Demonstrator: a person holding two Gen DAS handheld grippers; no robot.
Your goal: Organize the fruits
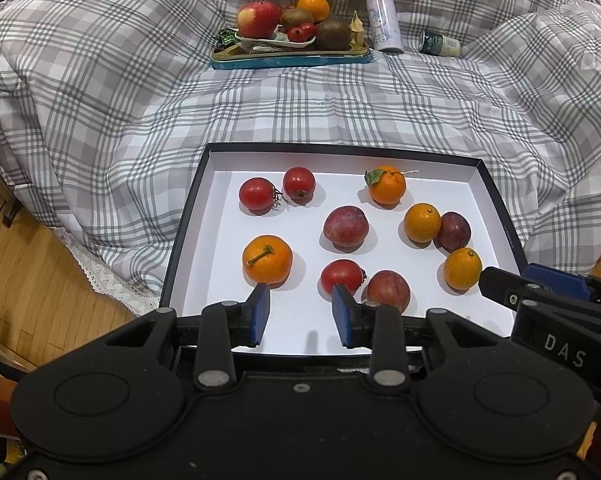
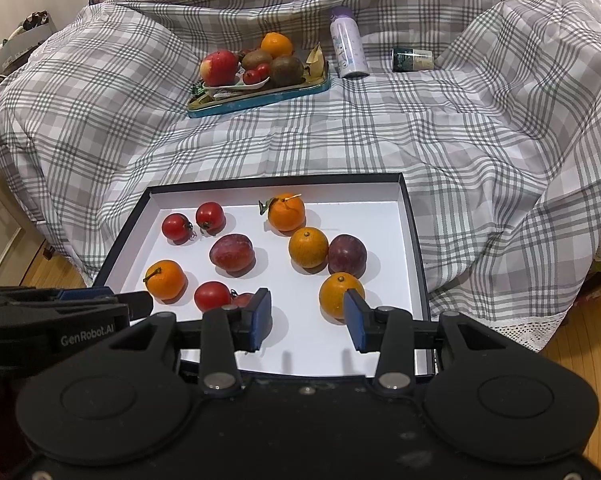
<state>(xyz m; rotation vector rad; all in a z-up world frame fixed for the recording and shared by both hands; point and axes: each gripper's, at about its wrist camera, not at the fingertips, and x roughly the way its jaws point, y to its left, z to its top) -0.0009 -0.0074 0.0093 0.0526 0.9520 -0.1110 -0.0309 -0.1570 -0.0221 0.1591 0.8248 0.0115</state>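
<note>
Left gripper (image 1: 300, 314) hangs over the near edge of the shallow box (image 1: 188, 216) with its blue pads spread wide and nothing between them, likely so either near fruit can be taken: the stemmed orange (image 1: 267, 259) sits just ahead of its left pad, a tomato (image 1: 341, 276) just ahead of its right pad, and a plum (image 1: 388, 291) touches that tomato further right. Farther ahead lie two tomatoes (image 1: 277, 190) side by side, a plum (image 1: 345, 226) and a leafy orange (image 1: 386, 185). Right gripper (image 2: 310, 316) also stands parted and empty, an orange (image 2: 338, 294) just beyond its right pad, with another orange (image 2: 308, 247) and a dark plum (image 2: 347, 255) touching behind it. Kinds lie mixed, so sorting looks unfinished
</note>
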